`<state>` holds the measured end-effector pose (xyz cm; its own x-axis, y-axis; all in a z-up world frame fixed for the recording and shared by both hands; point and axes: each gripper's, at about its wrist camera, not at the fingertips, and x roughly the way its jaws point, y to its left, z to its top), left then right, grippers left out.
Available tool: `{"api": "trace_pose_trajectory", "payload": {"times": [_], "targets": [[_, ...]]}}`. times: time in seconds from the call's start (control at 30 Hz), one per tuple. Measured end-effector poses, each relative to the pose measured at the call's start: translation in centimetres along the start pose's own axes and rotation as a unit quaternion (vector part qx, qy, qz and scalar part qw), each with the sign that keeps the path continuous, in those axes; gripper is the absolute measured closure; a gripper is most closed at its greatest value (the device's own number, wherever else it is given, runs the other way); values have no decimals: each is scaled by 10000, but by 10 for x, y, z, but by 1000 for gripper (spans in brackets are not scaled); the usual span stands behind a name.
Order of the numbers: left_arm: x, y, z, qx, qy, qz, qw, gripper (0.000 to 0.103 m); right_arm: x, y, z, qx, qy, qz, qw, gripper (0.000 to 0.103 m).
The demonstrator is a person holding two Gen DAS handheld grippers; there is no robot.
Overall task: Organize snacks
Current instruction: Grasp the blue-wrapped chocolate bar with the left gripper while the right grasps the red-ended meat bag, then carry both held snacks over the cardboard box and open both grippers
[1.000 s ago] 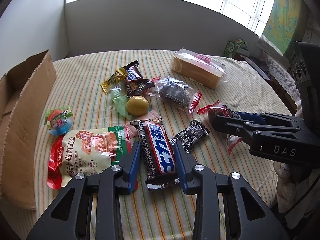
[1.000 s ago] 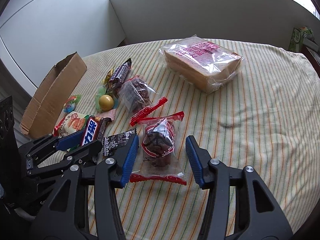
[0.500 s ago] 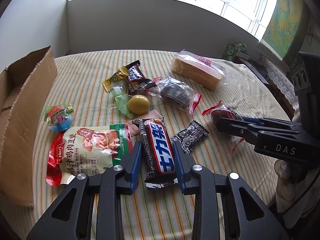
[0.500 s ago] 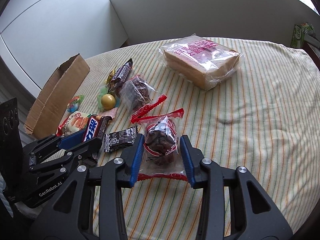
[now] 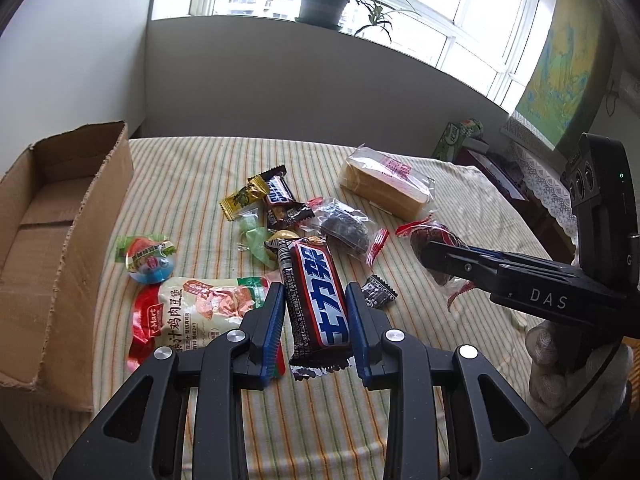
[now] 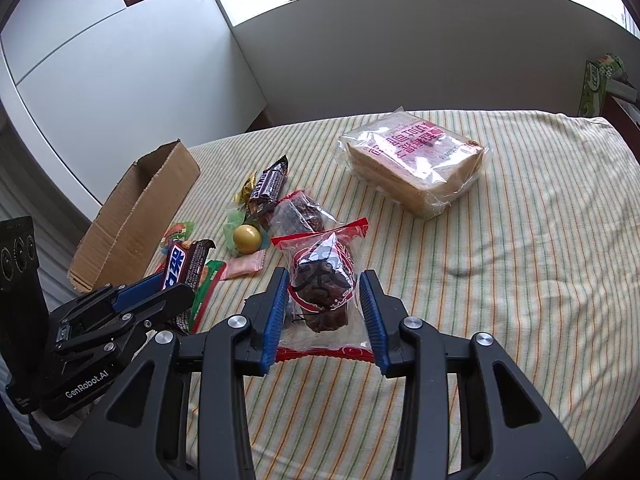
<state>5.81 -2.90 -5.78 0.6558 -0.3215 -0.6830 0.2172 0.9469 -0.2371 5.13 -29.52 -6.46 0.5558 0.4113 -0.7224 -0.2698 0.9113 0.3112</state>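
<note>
The Snickers bar [image 5: 316, 300] is being gripped by the left hand-held gripper [image 5: 316, 312], the bagged cake [image 6: 324, 284] by the right hand-held gripper [image 6: 324, 312], both above the worktop [image 6: 520, 280]. Slippery wrappers are risking a drop before the cardboard box [image 5: 60, 240].

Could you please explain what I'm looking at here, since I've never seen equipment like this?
There is no robot: a person holds a two-finger gripper in each hand, and each has a fisheye camera looking along its fingers. One picture is from the left gripper, the other from the right gripper; each also sees the other at its edge. The left is shut on a Snickers bar, lifted and tilted. The right is shut on a bagged cake. On the striped tablecloth lie a bread pack, another bagged cake, a chicken snack pouch, a jelly cup, a yellow ball and small candies. An open cardboard box stands at the left.
</note>
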Motion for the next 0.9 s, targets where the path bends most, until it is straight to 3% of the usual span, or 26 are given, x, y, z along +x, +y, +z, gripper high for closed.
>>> {"api": "trace_pose_trajectory", "payload": {"times": [0.43, 0.63, 0.9], "targets": [[-53, 40, 7, -302, -687, 203, 9970, 74, 7, 81, 33, -497, -347, 344, 9976, 65], [-72, 74, 6, -585, -944, 526, 9924, 74, 15, 124, 48, -774, -488, 505, 9945, 65], [-92, 125, -6, -1000, -1118, 1021, 9834, 74, 50, 180, 52, -1099, -338, 777, 9903, 65]]}}
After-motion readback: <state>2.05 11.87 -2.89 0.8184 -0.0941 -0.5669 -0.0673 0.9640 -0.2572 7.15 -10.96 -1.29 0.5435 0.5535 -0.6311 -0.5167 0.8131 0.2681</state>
